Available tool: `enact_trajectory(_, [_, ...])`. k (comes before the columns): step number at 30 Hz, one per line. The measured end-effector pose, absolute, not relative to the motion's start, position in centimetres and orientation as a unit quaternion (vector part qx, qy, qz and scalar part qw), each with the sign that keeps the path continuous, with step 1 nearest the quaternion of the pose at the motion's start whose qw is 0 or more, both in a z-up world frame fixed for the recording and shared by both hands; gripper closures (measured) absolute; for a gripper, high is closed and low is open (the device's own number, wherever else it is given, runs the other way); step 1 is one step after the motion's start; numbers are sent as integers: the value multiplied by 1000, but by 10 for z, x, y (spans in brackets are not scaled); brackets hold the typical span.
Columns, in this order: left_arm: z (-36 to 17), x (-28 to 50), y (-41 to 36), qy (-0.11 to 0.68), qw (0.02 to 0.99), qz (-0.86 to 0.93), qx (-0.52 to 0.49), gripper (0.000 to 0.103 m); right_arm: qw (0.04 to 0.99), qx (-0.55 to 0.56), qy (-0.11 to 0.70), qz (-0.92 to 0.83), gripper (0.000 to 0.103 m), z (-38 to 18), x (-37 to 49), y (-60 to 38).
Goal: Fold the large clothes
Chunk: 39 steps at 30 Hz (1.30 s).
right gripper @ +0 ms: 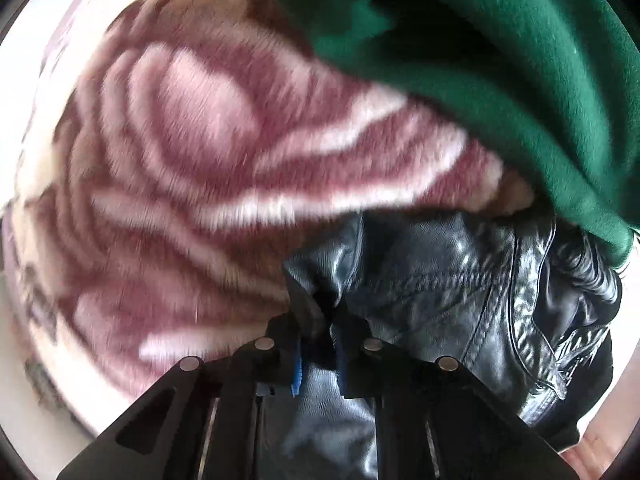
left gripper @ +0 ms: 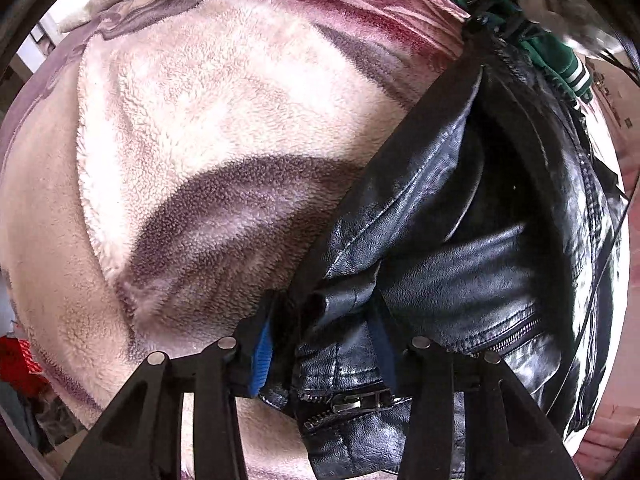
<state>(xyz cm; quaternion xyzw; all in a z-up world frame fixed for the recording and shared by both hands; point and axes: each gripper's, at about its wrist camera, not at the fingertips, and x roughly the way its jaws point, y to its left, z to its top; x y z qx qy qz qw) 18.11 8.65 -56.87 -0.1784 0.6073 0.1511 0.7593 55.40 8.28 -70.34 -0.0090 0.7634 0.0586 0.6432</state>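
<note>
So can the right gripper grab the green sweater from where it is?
Probably not yet. The right gripper is already shut on the black leather jacket, so it's busy. The green sweater lies just beyond, draped over the jacket, with nothing blocking it.

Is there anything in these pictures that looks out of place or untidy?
Nothing looks damaged. The black leather jacket is bunched and creased, not flat, with both the left gripper and the right gripper pinching its folds. A green garment overlaps its far edge on the patterned blanket.
</note>
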Motion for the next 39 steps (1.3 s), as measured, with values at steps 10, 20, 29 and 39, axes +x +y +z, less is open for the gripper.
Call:
enact_trajectory(10, [-525,180,96,627,744,164,-163,54,583,78,781,212,47,-629,531,38])
enact_trajectory(20, [-489,188,-40,647,755,94,-51,18,616,133,758,170,39,-576,389,-206])
enact_trajectory(29, [-522,176,-253,692,719,-13,-59,18,624,186,757,60,39,-632,295,-382])
enact_trajectory(39, [-587,179,-310,684,725,53,62,51,623,282,721,115,27,-681,322,-419])
